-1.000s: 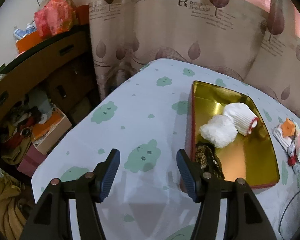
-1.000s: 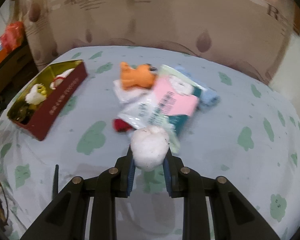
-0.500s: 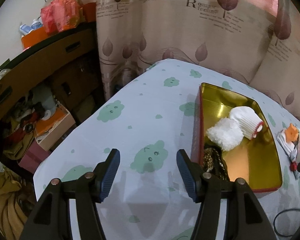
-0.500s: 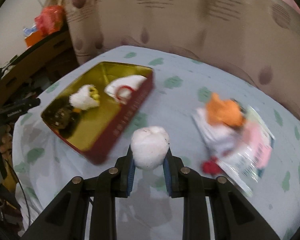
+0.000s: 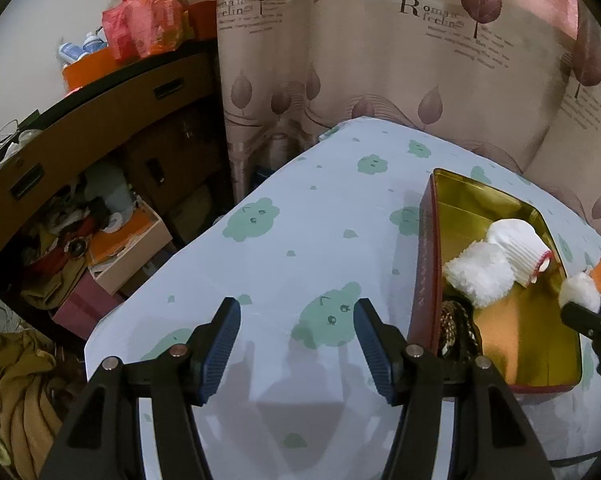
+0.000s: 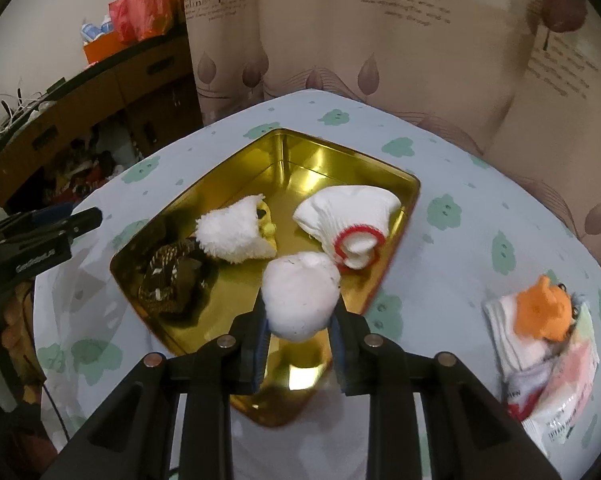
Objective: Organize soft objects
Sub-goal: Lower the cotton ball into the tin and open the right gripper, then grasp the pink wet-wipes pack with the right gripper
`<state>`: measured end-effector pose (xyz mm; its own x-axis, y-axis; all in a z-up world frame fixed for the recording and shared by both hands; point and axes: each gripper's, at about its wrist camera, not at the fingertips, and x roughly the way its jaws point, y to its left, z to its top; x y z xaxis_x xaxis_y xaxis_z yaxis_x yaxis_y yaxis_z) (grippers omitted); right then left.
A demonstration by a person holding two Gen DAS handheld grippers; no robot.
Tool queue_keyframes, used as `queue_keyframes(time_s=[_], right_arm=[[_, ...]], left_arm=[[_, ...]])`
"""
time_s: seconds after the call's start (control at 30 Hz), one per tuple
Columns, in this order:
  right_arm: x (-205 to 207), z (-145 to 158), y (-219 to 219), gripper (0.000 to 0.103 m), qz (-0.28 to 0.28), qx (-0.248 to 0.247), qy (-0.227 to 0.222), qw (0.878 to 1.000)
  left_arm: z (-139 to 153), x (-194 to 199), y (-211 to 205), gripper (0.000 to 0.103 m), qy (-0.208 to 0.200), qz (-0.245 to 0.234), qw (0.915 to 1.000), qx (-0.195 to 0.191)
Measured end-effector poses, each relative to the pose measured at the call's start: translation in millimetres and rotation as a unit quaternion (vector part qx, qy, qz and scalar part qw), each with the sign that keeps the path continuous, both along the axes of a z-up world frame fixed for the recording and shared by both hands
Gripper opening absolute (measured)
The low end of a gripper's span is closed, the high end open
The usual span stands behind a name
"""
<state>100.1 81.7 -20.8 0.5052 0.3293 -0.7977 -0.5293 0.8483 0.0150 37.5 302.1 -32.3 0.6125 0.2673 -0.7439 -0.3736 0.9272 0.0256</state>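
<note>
Swung leftward from the sock pile (image 6: 540, 344), the right tongs (image 6: 300, 320) now hang over the gold tin's (image 6: 320, 160) near corner, pinching a white rolled sock (image 6: 300, 300) that points forward and up. Bare floor lies just below and ahead, between the fluffy sock (image 6: 232, 236) and the red-cuffed sock (image 6: 348, 220). Left tongs (image 5: 296, 344) hover spread beside the tin's long side, over the counter (image 5: 300, 220).

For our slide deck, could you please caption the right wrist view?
Right gripper holds a white soft ball above the gold tin, which already contains three soft items.
</note>
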Motion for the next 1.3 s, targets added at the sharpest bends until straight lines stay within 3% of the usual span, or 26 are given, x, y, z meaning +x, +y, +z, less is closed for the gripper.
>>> queue_keyframes(time_s=[0.27,0.3,0.37,0.4,0.43,0.7,1.0,1.3], right_arm=[[12,-3,15,0.030,-0.001,-0.010,0.002,1.000],[13,-3,15,0.034,-0.004,-0.008,0.003,1.000],[15,-3,15,0.053,-0.007,0.006,0.006,1.000],[15,-4,14,0.068,-0.007,0.010,0.007,1.000],[14,-3,14,0.074,-0.009,0.014,0.005,1.000],[3,3,5,0.074,-0.017,0.021,-0.003,1.000],[-25,14,-44,0.075,-0.046,0.029,-0.012,0.998],[-24,31,-150,0.079,-0.169,0.025,-0.031,0.985]], left_arm=[[-1,0,1,0.060,0.004,0.002,1.0000,0.000],[-1,1,1,0.060,0.004,0.002,1.0000,0.000],[-1,1,1,0.060,0.005,0.000,1.0000,-0.001],[0,1,0,0.060,0.005,0.000,1.0000,-0.002],[0,1,0,0.060,0.006,-0.001,1.0000,-0.002],[0,1,0,0.060,0.007,-0.004,1.0000,-0.003],[0,1,-3,0.060,0.010,-0.010,0.9999,-0.003],[-1,1,-4,0.060,0.008,-0.006,1.0000,0.000]])
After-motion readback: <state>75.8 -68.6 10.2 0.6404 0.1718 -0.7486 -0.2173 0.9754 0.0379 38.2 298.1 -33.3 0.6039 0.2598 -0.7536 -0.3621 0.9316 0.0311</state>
